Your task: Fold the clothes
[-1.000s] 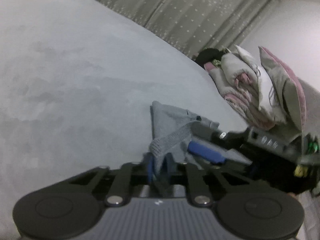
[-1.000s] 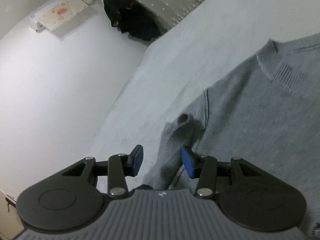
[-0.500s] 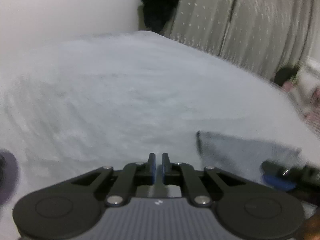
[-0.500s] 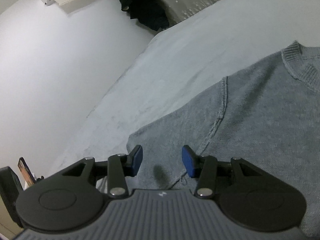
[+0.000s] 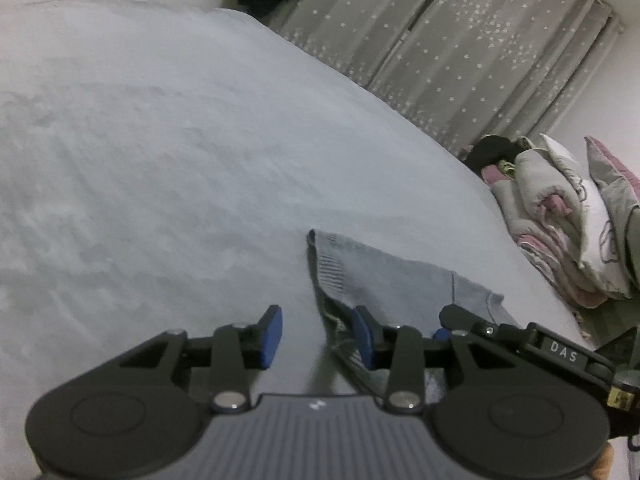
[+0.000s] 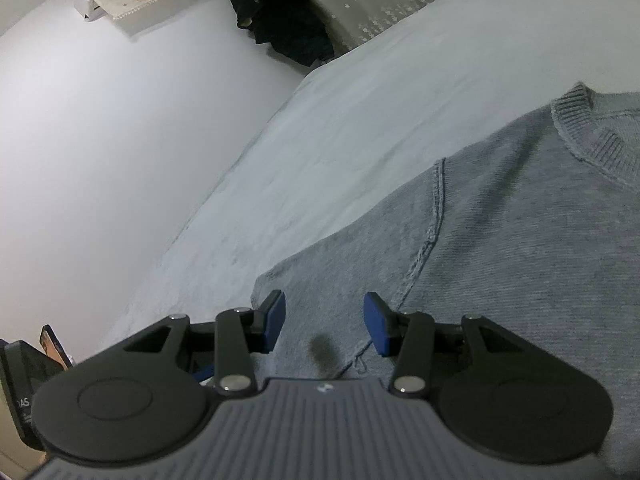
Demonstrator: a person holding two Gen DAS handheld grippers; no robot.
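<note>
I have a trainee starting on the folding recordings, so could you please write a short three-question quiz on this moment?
1. True or false: the left gripper has cloth pinched between its pads.
2. The right gripper hangs over which part of the grey sweater? A) the collar B) the area near the shoulder seam C) no part of it
3. Fill in: past the far edge of the bed, a pile of ___ lies below the star-patterned curtain.

Key
1. False: its jaws are opening, with bare sheet between them; the sweater's edge lies by its right pad.
2. B, jaws open.
3. Bedding, grey and pink.
</note>
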